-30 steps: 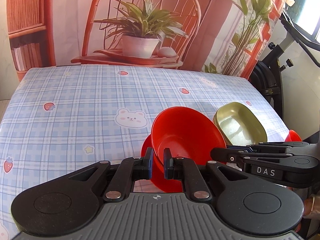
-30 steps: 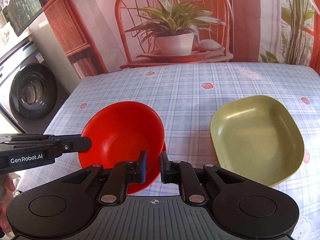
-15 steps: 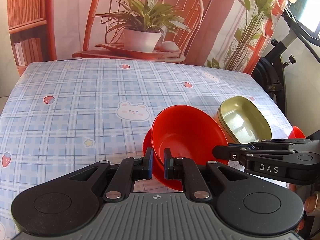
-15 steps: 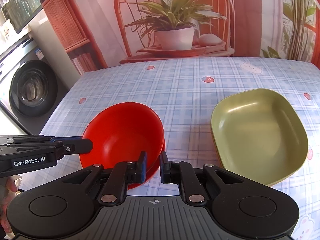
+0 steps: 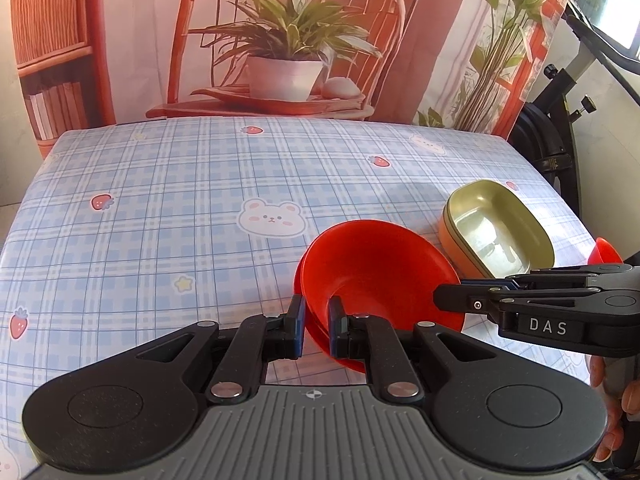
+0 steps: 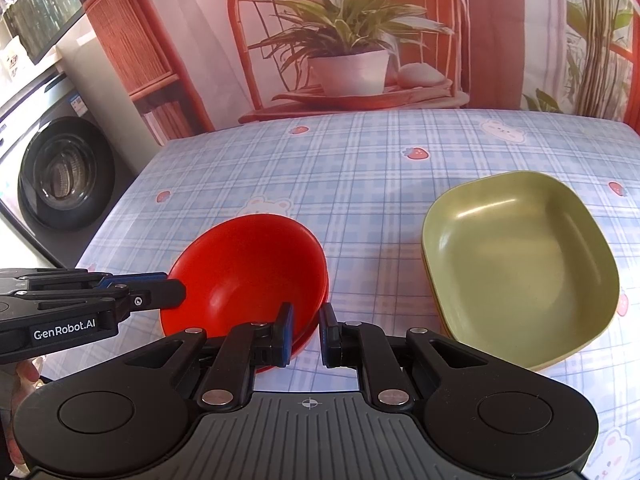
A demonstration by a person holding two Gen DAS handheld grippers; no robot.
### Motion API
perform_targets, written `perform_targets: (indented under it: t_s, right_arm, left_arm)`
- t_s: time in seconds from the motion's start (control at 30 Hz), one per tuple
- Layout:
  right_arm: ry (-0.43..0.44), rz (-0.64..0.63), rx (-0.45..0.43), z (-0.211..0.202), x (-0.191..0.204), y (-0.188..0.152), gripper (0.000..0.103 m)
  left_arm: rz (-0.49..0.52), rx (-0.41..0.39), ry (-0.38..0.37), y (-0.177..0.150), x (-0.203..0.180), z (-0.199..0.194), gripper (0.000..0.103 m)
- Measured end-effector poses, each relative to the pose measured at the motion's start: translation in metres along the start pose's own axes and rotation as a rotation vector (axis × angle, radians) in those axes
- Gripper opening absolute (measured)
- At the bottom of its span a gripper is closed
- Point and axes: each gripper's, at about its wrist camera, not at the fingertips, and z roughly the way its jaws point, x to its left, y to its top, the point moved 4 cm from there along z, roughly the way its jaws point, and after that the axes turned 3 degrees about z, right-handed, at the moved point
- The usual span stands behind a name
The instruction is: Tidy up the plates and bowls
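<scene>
Grippers [image 5: 316,322] [image 6: 304,330] angled downward, pinching red bowl [image 6: 248,264].

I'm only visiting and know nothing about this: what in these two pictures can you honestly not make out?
1. Red bowls: in both views the top bowl hides how many are nested.
2. Lower dish: the left wrist view shows only its orange side, and the green dish covers the rest.
3. Small red thing: in the left wrist view the right gripper hides most of it.
</scene>
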Motion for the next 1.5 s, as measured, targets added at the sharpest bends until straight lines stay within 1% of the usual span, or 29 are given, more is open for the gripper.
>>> perform_targets:
  t_s: [0.07, 0.13, 0.2, 0.27, 0.4, 0.57, 0.77, 0.8, 0.9, 0.97, 1.07, 1.23, 1.37, 1.5]
  right_arm:
    - [-0.002, 0.004, -0.005, -0.001, -0.001, 0.001, 0.013]
    - [-0.004, 0.003, -0.013, -0.002, -0.002, 0.001, 0.013]
    - [-0.007, 0.006, -0.025, -0.005, -0.003, 0.001, 0.013]
    - [-0.009, 0.007, -0.046, -0.01, -0.006, 0.003, 0.013]
    - [-0.024, -0.004, -0.13, -0.03, -0.015, 0.011, 0.013]
    - [-0.063, 0.012, -0.226, -0.056, -0.042, 0.019, 0.013]
    - [-0.156, 0.087, -0.36, -0.089, -0.102, 0.018, 0.013]
    - [-0.171, 0.101, -0.381, -0.095, -0.113, 0.017, 0.013]
    - [-0.22, 0.157, -0.444, -0.112, -0.15, 0.009, 0.013]
    - [-0.258, 0.187, -0.471, -0.121, -0.174, 0.003, 0.013]
    - [-0.31, 0.238, -0.51, -0.136, -0.209, -0.009, 0.013]
    - [-0.451, 0.329, -0.572, -0.159, -0.271, -0.034, 0.013]
    - [-0.539, 0.395, -0.595, -0.17, -0.307, -0.055, 0.014]
    - [-0.593, 0.44, -0.597, -0.173, -0.331, -0.073, 0.014]
  left_arm:
    - [0.002, -0.001, 0.007, 0.001, 0.001, 0.0, 0.014]
    - [-0.009, -0.005, 0.02, 0.002, 0.004, 0.0, 0.021]
    - [-0.02, -0.018, 0.023, 0.004, 0.006, -0.003, 0.025]
    - [-0.03, -0.037, 0.022, 0.008, 0.007, -0.009, 0.025]
    - [-0.039, -0.081, 0.019, 0.02, 0.0, -0.02, 0.025]
    - [-0.021, -0.134, 0.004, 0.038, -0.026, -0.027, 0.025]
    - [0.0, -0.204, -0.056, 0.056, -0.086, -0.028, 0.025]
    - [0.001, -0.211, -0.067, 0.058, -0.095, -0.027, 0.026]
    - [0.009, -0.228, -0.112, 0.061, -0.13, -0.018, 0.035]
    - [0.036, -0.231, -0.133, 0.063, -0.154, -0.009, 0.035]
    - [0.07, -0.215, -0.178, 0.065, -0.189, 0.009, 0.035]
    - [0.117, -0.184, -0.263, 0.065, -0.245, 0.045, 0.037]
    - [0.156, -0.135, -0.33, 0.057, -0.286, 0.073, 0.039]
    - [0.199, -0.102, -0.378, 0.049, -0.316, 0.095, 0.04]
